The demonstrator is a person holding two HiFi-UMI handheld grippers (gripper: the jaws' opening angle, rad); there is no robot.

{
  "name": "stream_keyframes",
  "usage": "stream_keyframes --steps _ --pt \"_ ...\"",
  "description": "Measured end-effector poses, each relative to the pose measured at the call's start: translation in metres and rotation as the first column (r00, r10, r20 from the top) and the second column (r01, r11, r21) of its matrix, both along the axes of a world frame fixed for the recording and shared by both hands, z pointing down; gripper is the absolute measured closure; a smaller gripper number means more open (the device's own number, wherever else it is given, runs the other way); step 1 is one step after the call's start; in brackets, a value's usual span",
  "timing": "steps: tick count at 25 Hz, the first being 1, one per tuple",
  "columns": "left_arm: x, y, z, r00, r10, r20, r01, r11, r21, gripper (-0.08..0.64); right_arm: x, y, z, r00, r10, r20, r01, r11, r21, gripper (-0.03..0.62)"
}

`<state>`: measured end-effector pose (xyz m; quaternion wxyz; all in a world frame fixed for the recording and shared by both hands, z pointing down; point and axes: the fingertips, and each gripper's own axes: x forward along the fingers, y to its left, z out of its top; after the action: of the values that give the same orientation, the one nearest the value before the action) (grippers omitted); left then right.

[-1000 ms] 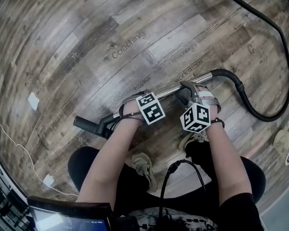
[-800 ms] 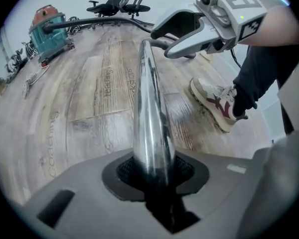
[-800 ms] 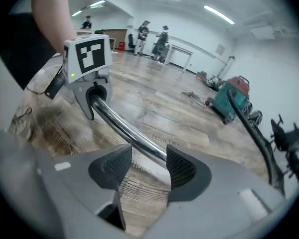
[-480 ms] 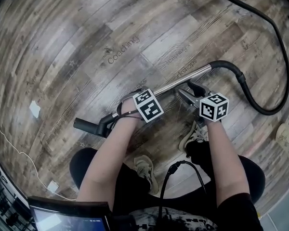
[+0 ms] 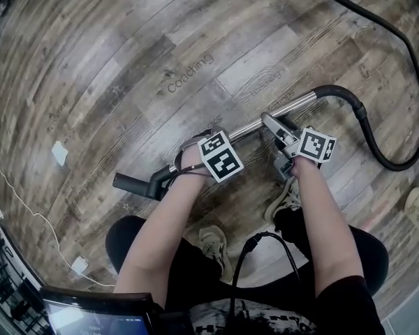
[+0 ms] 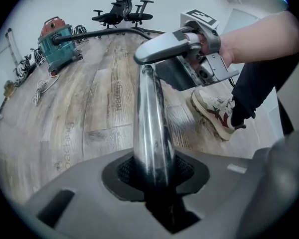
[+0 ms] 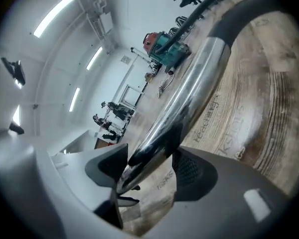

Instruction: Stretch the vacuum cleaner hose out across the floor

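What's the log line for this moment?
left gripper: shut on metal tube | right gripper: jaws just opening, tube between them | hose: curved on floor

Grey-shelled left gripper and right gripper with black meshed pads, each with a cube of black-and-white square markers. Bare forearms, black trousers, dark white-patterned top, pale shoes trimmed dark red, looped black cable.
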<state>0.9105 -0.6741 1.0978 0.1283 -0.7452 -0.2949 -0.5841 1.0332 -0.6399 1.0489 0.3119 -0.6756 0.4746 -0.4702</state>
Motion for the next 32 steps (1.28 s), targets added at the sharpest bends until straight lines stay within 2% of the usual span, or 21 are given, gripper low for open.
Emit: stream_keyframes --steps 3,5,8,10,14,17,20,23,26,29,31,32 --pt "0.005 0.012 -0.011 0.999 0.024 -0.032 -0.024 1.000 -0.002 0.437 0.003 -0.020 -0.009 0.999 0.016 0.040 -0.019 0.998 0.060 0.316" --pt "0.007 0.018 -0.016 0.998 0.033 -0.048 -0.033 0.999 0.001 0.436 0.011 -0.026 -0.015 0.993 0.087 0.076 -0.095 0.990 0.109 0.336" --pt "0.005 0.026 -0.019 0.998 0.017 -0.058 -0.017 1.000 -0.011 0.431 0.024 -0.023 -0.030 0.958 0.215 0.190 -0.256 0.939 0.228 0.452" --pt "0.004 0.030 -0.019 0.998 -0.010 -0.066 0.007 0.999 -0.035 0.430 0.029 -0.020 -0.036 0.947 0.251 0.202 -0.299 0.918 0.260 0.474" --pt "0.010 0.031 -0.025 0.993 -0.062 -0.099 0.051 0.993 -0.110 0.429 0.033 -0.019 -0.052 0.954 0.257 0.155 -0.293 0.909 0.297 0.497" --pt "0.018 0.026 -0.034 0.990 -0.073 -0.117 0.055 0.988 -0.146 0.430 0.033 -0.026 -0.072 0.964 0.249 0.093 -0.266 0.906 0.328 0.505" --pt "0.024 0.034 -0.047 0.990 -0.036 -0.133 0.009 0.979 -0.203 0.439 0.022 -0.033 -0.098 0.983 0.181 -0.020 -0.161 0.917 0.366 0.505" --pt "0.031 0.053 -0.062 0.987 0.033 -0.154 -0.071 0.967 -0.243 0.442 0.010 -0.040 -0.126 0.986 0.100 -0.136 -0.035 0.909 0.415 0.506" --pt "0.036 0.065 -0.076 0.987 0.020 -0.159 -0.069 0.949 -0.308 0.479 0.006 -0.037 -0.145 0.979 0.082 -0.189 0.007 0.904 0.428 0.506" --pt "0.045 0.068 -0.084 0.984 0.022 -0.178 -0.076 0.949 -0.306 0.482 0.017 -0.030 -0.152 0.977 0.124 -0.176 -0.042 0.910 0.413 0.506" --pt "0.054 0.064 -0.084 0.979 0.031 -0.202 -0.081 0.966 -0.246 0.482 0.035 -0.023 -0.154 0.968 0.222 -0.116 -0.162 0.907 0.388 0.516" --pt "0.057 0.062 -0.084 0.977 0.035 -0.212 -0.080 0.975 -0.208 0.482 0.047 -0.017 -0.156 0.952 0.297 -0.070 -0.251 0.893 0.374 0.525"
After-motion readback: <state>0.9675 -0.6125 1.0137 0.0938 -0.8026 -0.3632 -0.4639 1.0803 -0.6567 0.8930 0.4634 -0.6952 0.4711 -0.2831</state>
